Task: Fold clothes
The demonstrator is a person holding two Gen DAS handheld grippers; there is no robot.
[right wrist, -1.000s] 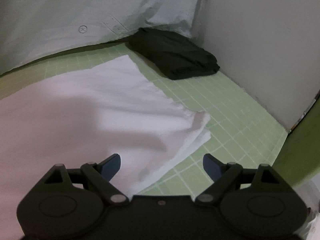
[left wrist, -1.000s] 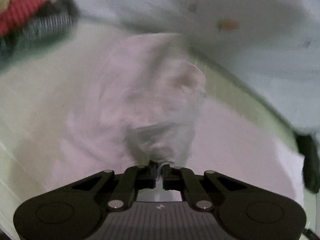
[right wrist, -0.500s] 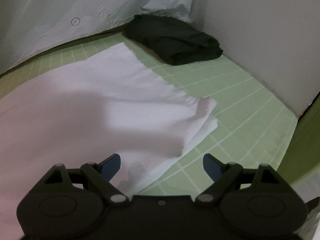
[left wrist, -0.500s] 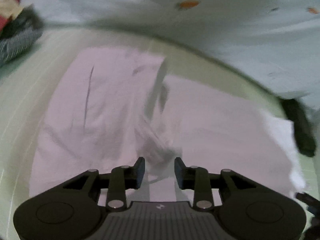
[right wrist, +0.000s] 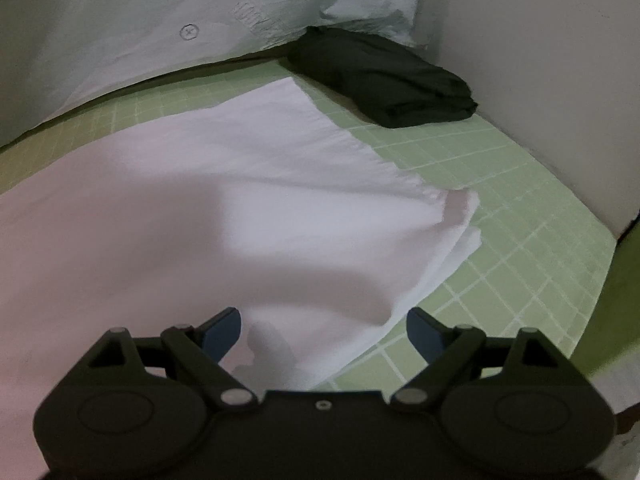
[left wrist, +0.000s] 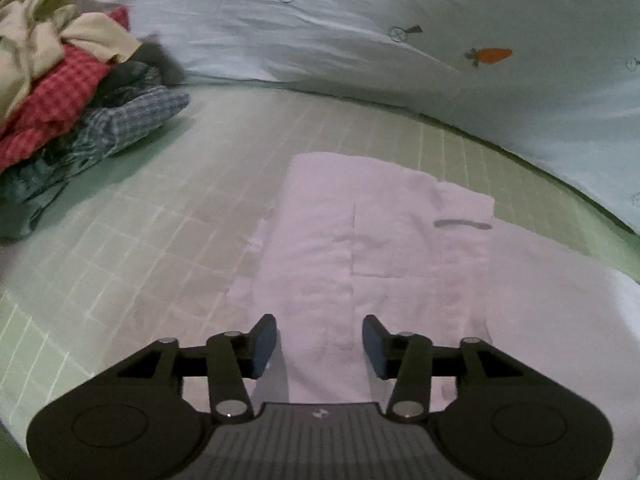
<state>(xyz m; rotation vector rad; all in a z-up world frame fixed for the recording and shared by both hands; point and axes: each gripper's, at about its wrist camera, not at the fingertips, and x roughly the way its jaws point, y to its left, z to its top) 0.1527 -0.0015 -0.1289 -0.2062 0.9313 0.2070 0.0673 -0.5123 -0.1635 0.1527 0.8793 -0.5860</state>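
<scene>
Green gridded mat (left wrist: pixel 132 248) spreads under everything, pale blue printed bedsheet (left wrist: pixel 360 40) rising behind it, and right now my left gripper (left wrist: pixel 319 340) hangs with its jaws apart and nothing between them. A second ago those jaws were pinched on a bunched fold of the white cotton shirt (left wrist: pixel 360 240); half a second ago they were parting; now the cloth has dropped and lies flat in the middle of the left view, sleeve laid across the body, placket seam running down the centre. My right gripper (right wrist: pixel 323 328) is spread wide as well, empty, poised over the shirt's hem corner (right wrist: pixel 460 216), which sits right of centre in the right view much as it did before. So that fold is down and released, I reckon. Folded black garment (right wrist: pixel 384 84) waits at upper right by the white wall; the heap of checked and cream laundry (left wrist: pixel 72 92) sits upper left. Next, probably, the hem end gets lifted over.
</scene>
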